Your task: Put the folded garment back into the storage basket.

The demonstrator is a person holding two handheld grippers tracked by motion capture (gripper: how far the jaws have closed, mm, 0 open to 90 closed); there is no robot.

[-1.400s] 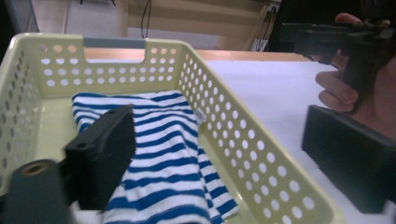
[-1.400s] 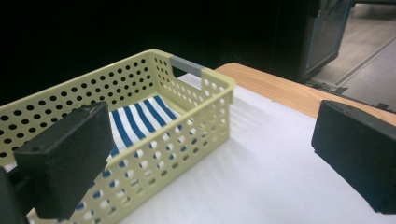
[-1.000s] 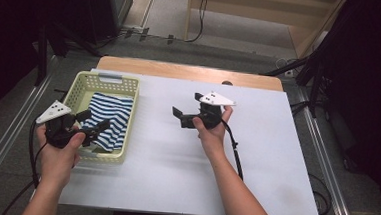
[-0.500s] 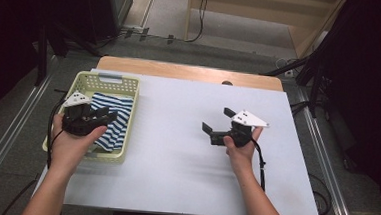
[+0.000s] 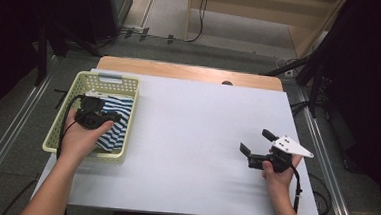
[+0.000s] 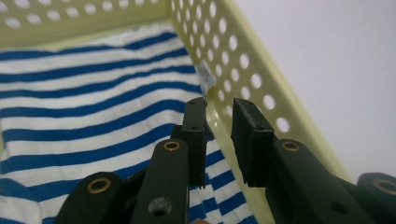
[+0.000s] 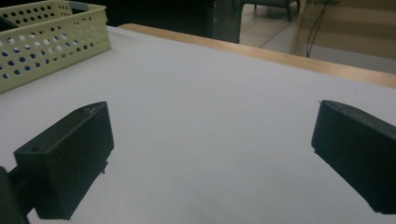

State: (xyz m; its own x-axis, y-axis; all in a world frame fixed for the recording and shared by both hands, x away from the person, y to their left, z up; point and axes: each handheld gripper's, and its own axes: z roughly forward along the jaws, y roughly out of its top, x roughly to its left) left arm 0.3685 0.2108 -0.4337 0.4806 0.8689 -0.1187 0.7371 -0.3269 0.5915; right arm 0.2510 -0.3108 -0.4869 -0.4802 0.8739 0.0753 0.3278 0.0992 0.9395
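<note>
Inside perforated plastic basket (image 5: pixel 128 114), folded striped cloth (image 6: pixel 84 107)

The perforated basket wall (image 6: pixel 243 60) hems the left gripper (image 6: pixel 218 133) against the striped cloth (image 6: pixel 84 107); the white tabletop (image 5: pixel 201 138) around the right gripper (image 5: pixel 254 144) lies unobstructed.

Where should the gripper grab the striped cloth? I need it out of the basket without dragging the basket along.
Probably from above, pinching a raised fold of the striped cloth along its edge by the basket wall facing the table middle. It lies flat and folded, walls bar sideways approach, and the left gripper hangs over that edge.
</note>
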